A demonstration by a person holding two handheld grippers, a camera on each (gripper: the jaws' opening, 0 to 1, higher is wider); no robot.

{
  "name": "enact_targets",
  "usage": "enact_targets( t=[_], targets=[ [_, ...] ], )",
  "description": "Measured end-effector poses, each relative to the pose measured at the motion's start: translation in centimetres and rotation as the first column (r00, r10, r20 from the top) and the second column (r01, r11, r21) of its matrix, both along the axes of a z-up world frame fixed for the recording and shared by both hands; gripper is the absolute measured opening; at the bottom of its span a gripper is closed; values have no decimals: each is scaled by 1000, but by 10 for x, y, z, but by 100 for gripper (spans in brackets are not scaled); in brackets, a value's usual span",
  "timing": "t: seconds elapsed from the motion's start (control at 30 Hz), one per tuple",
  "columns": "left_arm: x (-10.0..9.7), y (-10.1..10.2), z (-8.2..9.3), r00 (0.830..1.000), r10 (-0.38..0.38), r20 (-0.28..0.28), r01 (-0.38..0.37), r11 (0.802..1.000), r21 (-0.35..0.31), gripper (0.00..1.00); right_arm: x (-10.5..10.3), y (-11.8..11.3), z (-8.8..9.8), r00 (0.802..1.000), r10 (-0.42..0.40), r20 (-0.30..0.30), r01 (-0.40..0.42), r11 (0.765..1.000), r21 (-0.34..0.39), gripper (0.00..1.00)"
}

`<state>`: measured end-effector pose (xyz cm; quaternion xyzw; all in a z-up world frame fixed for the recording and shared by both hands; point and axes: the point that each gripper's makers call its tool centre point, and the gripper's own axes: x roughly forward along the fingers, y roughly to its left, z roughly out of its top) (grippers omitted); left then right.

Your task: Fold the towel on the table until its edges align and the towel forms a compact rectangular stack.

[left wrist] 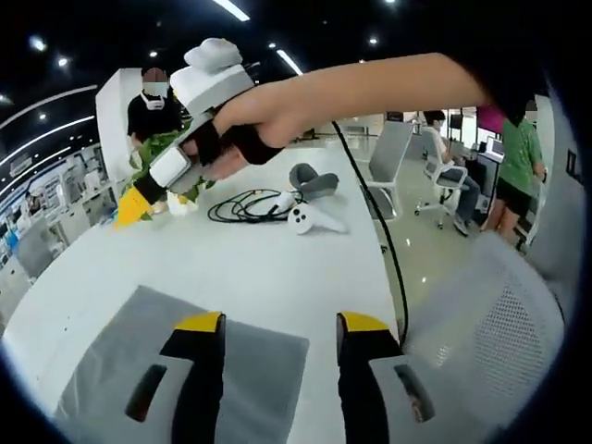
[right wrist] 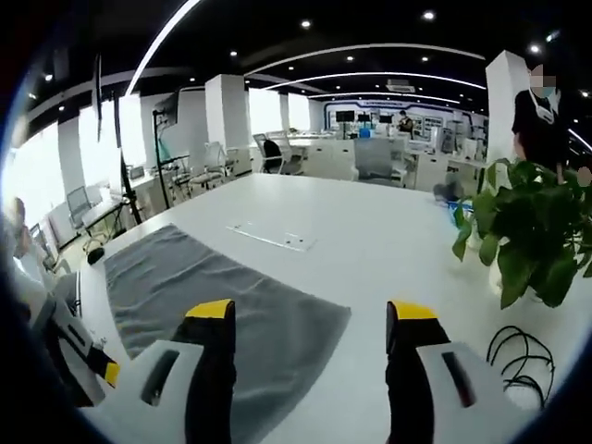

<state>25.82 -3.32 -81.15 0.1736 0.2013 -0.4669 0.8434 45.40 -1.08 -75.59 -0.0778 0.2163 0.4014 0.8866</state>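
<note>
grey towel (left wrist: pixel 231 361) lies flat and unfolded on the white tabletop (left wrist: pixel 231 268); my left tool (left wrist: pixel 279 324) hangs just over its near corner, jaws apart, nothing between them; right tool (right wrist: pixel 310 310) jaws also apart and empty, towel (right wrist: pixel 213 314) under its left jaw, long axis running away to the left; in the left gripper view the right tool (left wrist: pixel 134 205) is raised well above the tabletop; left looks nearer, i'd grab that corner first
</note>
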Motion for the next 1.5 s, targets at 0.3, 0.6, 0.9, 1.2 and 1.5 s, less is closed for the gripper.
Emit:
enact_targets(
  t=[0.3, 0.6, 0.9, 1.2, 1.5],
  targets=[
    [3, 1, -33, 998, 23, -60, -21, 999, 37, 41, 19, 11, -38, 999, -4, -54, 3, 1000, -22, 60],
    [1, -10, -59, 999, -39, -11, 40, 988, 149, 32, 33, 12, -77, 994, -23, -105, 17, 998, -55, 53],
    [2, -23, -80, 997, -74, -20, 77, 983, 168, 26, 45, 17, -106, 992, -40, -124, 28, 995, -95, 45],
    [1, -36, -97, 992, -112, -57, 121, 976, 183, 21, 49, 20, -125, 988, -34, -152, 17, 994, -112, 42],
    [3, -37, -109, 990, -68, -121, 85, 986, 143, 21, 58, 23, -135, 988, -31, -149, 13, 992, -125, 38]
  ],
)
